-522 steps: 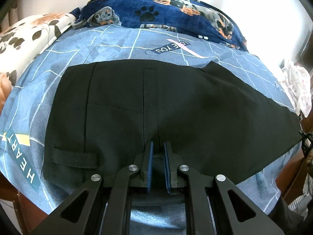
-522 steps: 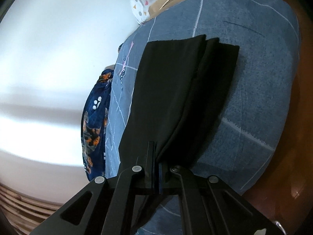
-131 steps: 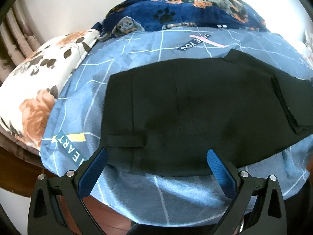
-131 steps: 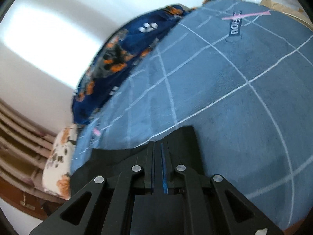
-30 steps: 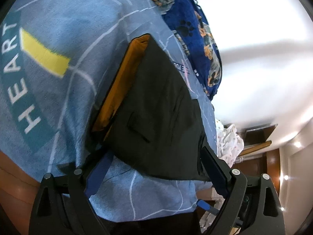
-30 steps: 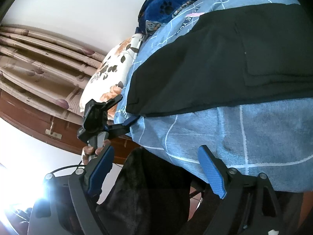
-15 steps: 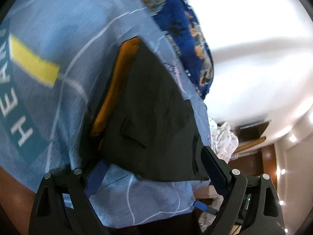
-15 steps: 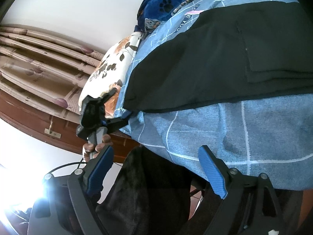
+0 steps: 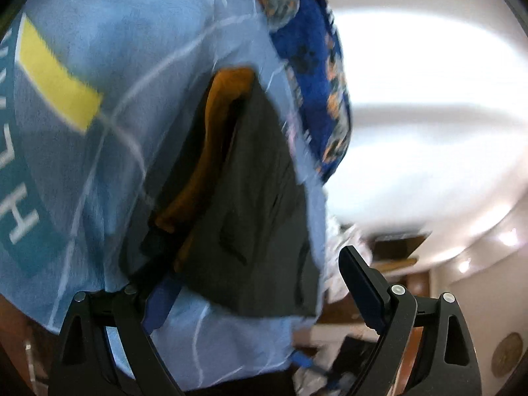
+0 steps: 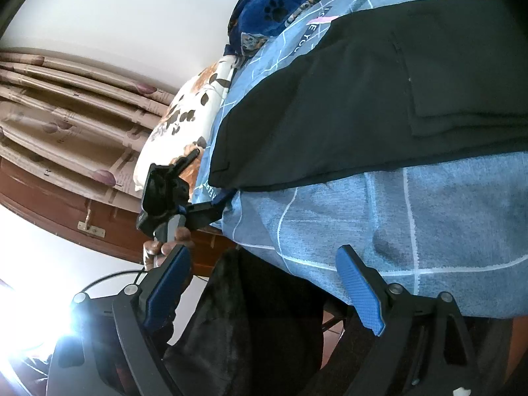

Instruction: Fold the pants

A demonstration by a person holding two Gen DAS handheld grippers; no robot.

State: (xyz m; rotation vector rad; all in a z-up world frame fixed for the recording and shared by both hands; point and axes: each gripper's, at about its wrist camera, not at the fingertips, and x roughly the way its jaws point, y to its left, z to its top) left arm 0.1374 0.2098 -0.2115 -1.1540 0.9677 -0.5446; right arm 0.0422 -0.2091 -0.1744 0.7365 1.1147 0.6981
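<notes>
The black pants [image 10: 379,99] lie folded on the blue bedcover [image 10: 412,231]. In the left wrist view the pants [image 9: 250,204] show an orange lining [image 9: 211,151] at the waist opening. My left gripper [image 9: 264,293] is open, its jaws wide apart at the waist end, the left finger close under the waist corner. It also shows in the right wrist view [image 10: 211,204], at the pants' left corner. My right gripper [image 10: 264,290] is open and empty, off the bed's near edge, away from the pants.
A dark blue dog-print blanket [image 10: 280,3] and a floral pillow [image 10: 191,109] lie at the bed's far side. Curtains [image 10: 66,99] hang at the left. A dark garment [image 10: 257,323] sits below the bed edge. White cloth [image 9: 336,241] lies past the bed.
My left gripper has moved closer to the waist end of the pants, which now fill more of its view. My right gripper has barely moved and stays open.
</notes>
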